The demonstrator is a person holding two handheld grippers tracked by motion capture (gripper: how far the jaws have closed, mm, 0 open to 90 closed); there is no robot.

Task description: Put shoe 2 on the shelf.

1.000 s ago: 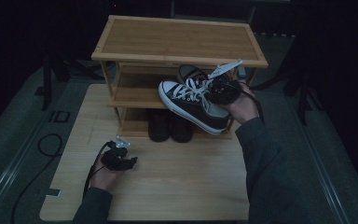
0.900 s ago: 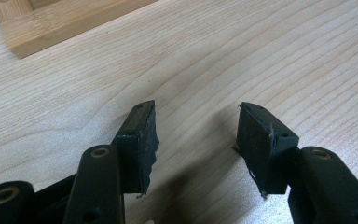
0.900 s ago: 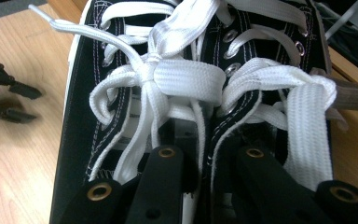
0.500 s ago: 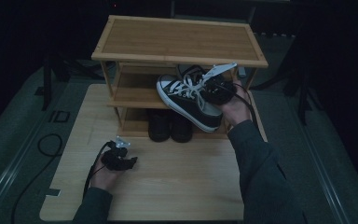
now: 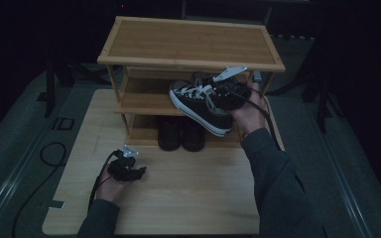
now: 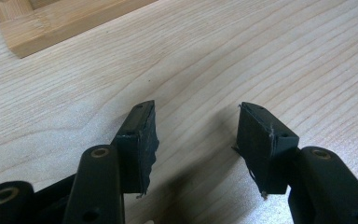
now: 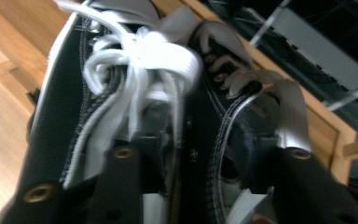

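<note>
We're watching the right gripper [image 5: 226, 91] at the middle shelf of the bamboo shoe rack [image 5: 191, 42], working a pair of black-and-white sneakers [image 5: 201, 101] into place. The sneakers sit on that shelf towards its right end, toes pointing left and near, heels at the far right by the hand. In the right gripper view one jaw reaches into the collar of the right-hand sneaker [image 7: 256, 116] and the other stands by the tongue of the laced one [image 7: 121, 79], which is how we carry both at once. Those jaws have just been opening, with the inner walls of the two shoes between them; whether the pads still press on the canvas we cannot tell. We judge the pair is being let go onto the shelf.

Below, a darker pair of shoes [image 5: 181, 134] stands on the bottom shelf, so the middle shelf is the free spot.

Our left gripper [image 5: 126, 168] rests on the pale wooden board [image 5: 188, 198], near left, well apart from the rack, jaws spread with nothing between them, simply waiting out of the way.
</note>
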